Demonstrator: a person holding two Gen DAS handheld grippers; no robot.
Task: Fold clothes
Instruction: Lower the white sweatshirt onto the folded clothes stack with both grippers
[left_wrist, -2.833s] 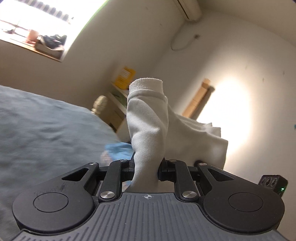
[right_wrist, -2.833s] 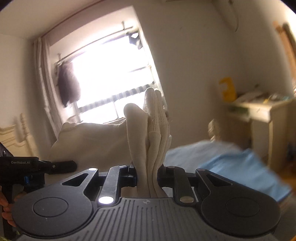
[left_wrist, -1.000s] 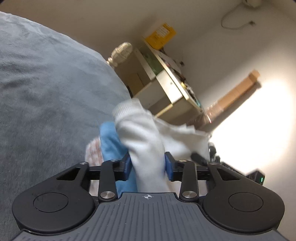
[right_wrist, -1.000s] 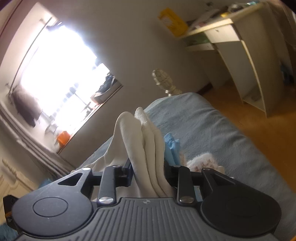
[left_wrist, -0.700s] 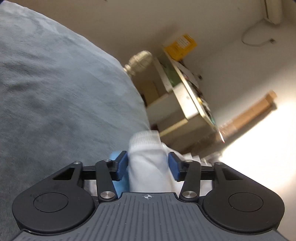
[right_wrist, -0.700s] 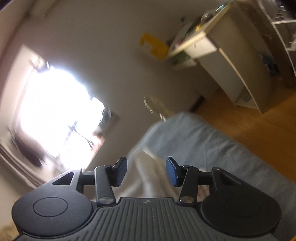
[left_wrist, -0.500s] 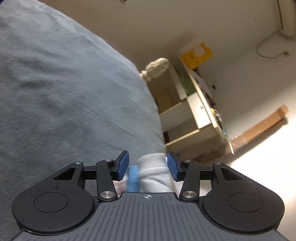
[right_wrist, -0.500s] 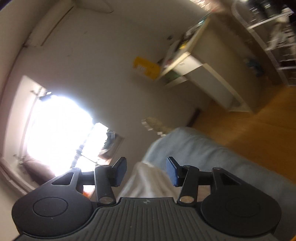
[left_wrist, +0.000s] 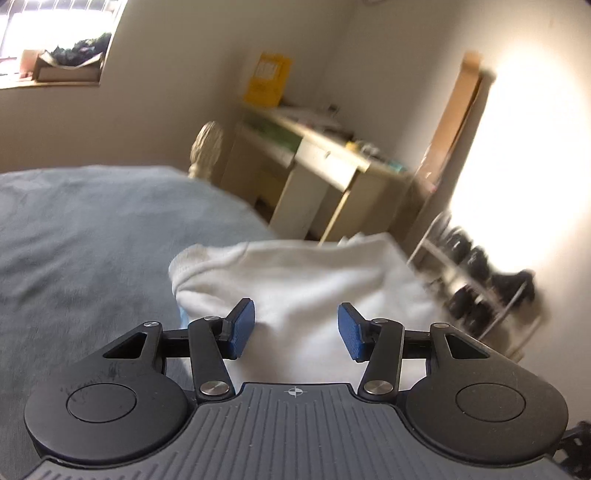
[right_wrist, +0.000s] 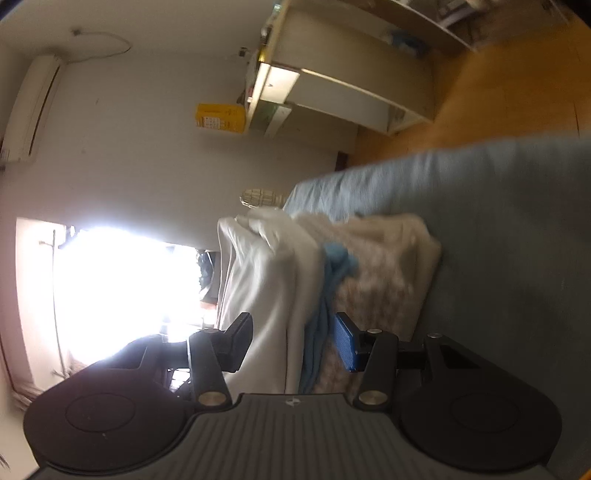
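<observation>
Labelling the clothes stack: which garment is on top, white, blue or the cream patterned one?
The white garment is on top. The blue one is sandwiched under it, only its edge showing, and the cream patterned one lies lowest, against the grey-blue bedspread.

white garment (left_wrist: 314, 291), blue cloth (right_wrist: 332, 273), grey-blue bedcover (left_wrist: 92, 240), yellow box (left_wrist: 267, 79)

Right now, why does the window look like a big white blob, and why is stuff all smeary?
Right wrist view: the window is far brighter than the room, so it washes out white. Left wrist view: the shoe rack and desk are streaked by motion blur, and the sunlit wall glares; the white garment shows clearly.
</observation>
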